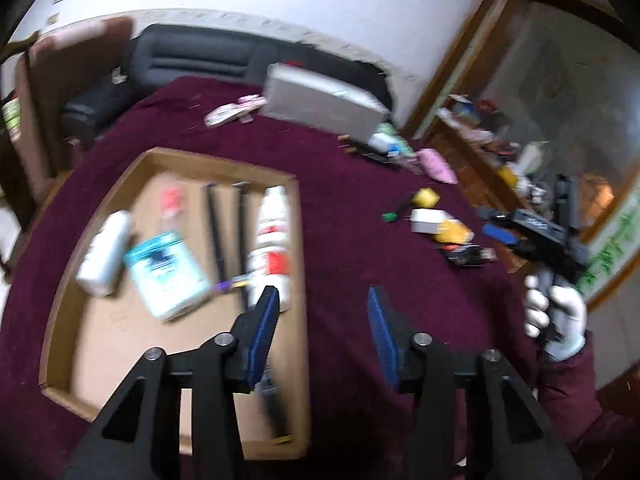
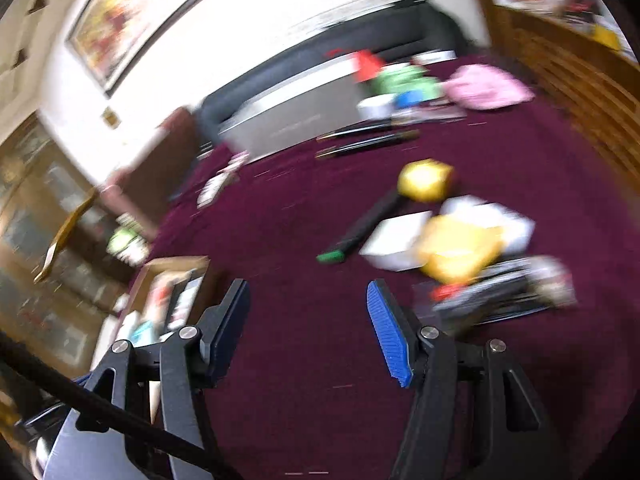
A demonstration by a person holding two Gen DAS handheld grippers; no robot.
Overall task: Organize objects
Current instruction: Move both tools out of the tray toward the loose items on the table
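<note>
A wooden tray [image 1: 52, 312] lies on the maroon cloth [image 1: 352, 240]. It holds a white bottle [image 1: 104, 252], a teal box [image 1: 164, 272], two black pens [image 1: 218, 228], a white and red bottle [image 1: 270, 240] and a dark pen-like thing [image 1: 278, 416] just under my left finger. My left gripper [image 1: 323, 300] hangs open over the tray's right rim, nothing between its pads. My right gripper [image 2: 308, 292] is open and empty above bare cloth. Ahead of it lie a yellow block [image 2: 426, 180], a black pen with a green end [image 2: 360, 228], a white box [image 2: 394, 246] and a yellow pack [image 2: 460, 248].
A grey box [image 1: 324, 100], a pink pouch [image 1: 436, 164] and small packs sit at the cloth's far side. A dark pack with red [image 2: 500, 292] lies right of my right finger. A gloved hand [image 1: 556, 320] holds the right gripper [image 1: 532, 232]. A black sofa [image 1: 192, 56] and wooden shelves [image 1: 480, 148] stand beyond.
</note>
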